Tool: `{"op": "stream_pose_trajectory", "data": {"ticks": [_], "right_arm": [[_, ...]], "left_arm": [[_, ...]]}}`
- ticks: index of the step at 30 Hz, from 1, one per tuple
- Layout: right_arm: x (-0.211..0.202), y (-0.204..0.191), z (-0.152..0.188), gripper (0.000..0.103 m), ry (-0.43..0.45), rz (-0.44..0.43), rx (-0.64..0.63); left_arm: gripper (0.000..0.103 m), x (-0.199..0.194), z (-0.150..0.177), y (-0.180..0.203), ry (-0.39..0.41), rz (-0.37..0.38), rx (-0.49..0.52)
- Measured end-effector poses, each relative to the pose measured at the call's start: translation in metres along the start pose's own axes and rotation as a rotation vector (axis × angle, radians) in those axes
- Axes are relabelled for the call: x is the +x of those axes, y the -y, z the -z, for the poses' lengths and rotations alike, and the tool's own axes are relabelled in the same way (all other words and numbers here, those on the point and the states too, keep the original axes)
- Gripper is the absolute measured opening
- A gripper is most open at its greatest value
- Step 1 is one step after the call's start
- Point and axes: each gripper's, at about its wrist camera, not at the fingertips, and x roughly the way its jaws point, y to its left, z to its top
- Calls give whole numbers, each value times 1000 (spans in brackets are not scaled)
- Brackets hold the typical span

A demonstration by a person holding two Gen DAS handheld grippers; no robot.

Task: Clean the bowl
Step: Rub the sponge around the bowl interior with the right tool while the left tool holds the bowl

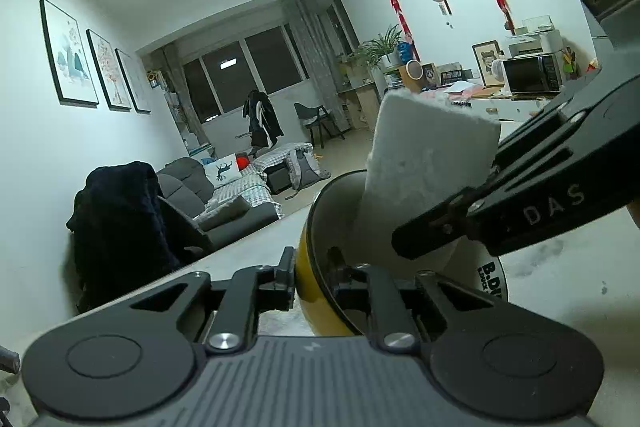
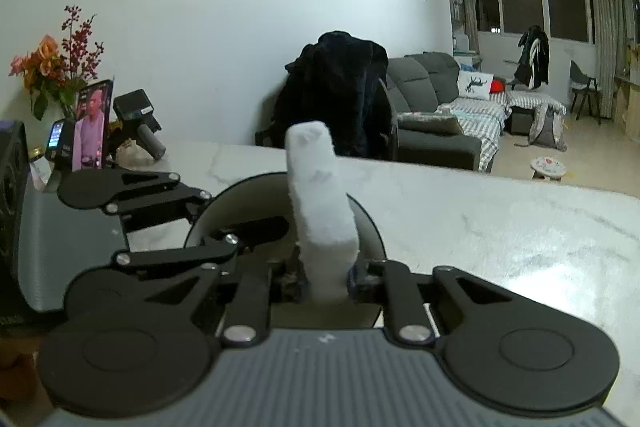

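Note:
A bowl point(image 1: 310, 291), yellow outside and pale inside, is tilted over the marble table point(image 2: 500, 227). My left gripper point(image 1: 312, 265) is shut on its near rim, one finger outside the wall and one inside. In the right wrist view the bowl point(image 2: 224, 203) lies just ahead, and the left gripper point(image 2: 214, 215) comes in from the left onto its rim. A white sponge point(image 1: 424, 163) stands upright inside the bowl, and my right gripper point(image 1: 418, 239) reaches in from the right, shut on it. Seen from my right gripper point(image 2: 324, 277), the sponge point(image 2: 320, 203) rises between the fingers.
A grey box point(image 2: 60, 247), a framed photo point(image 2: 92, 125), a black device point(image 2: 138, 115) and flowers point(image 2: 52, 67) crowd the table's left end. A chair draped with a dark coat point(image 2: 336, 91) stands behind the table, with a sofa point(image 2: 440, 115) beyond.

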Motion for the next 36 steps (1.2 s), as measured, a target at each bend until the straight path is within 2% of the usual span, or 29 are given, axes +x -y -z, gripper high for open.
{"op": "stream_pose_trajectory", "data": {"ticks": [6, 10, 15, 19, 22, 25, 30, 33, 36], "right_arm": [[3, 1, 2, 18, -30, -27, 32], [-4, 2, 0, 18, 22, 21, 15], [-10, 1, -1, 18, 49, 25, -6], [-5, 1, 0, 18, 7, 26, -3], [3, 5, 3, 18, -57, -6, 37], [8, 10, 6, 18, -105, -92, 109], [5, 7, 6, 18, -76, -43, 91], [-2, 4, 4, 18, -16, -2, 60], [-10, 2, 0, 18, 45, -13, 38]], "left_arm": [[25, -2, 3, 0, 15, 17, 21], [30, -2, 4, 2, 14, 19, 45], [31, -1, 3, 2, 15, 20, 51], [31, 2, 3, 3, 15, 20, 52], [32, 3, 2, 5, 14, 22, 55], [34, 4, 1, 6, 15, 24, 60], [35, 4, 1, 6, 14, 24, 64], [36, 3, 1, 7, 14, 25, 69], [37, 4, 0, 8, 14, 29, 74]]}}
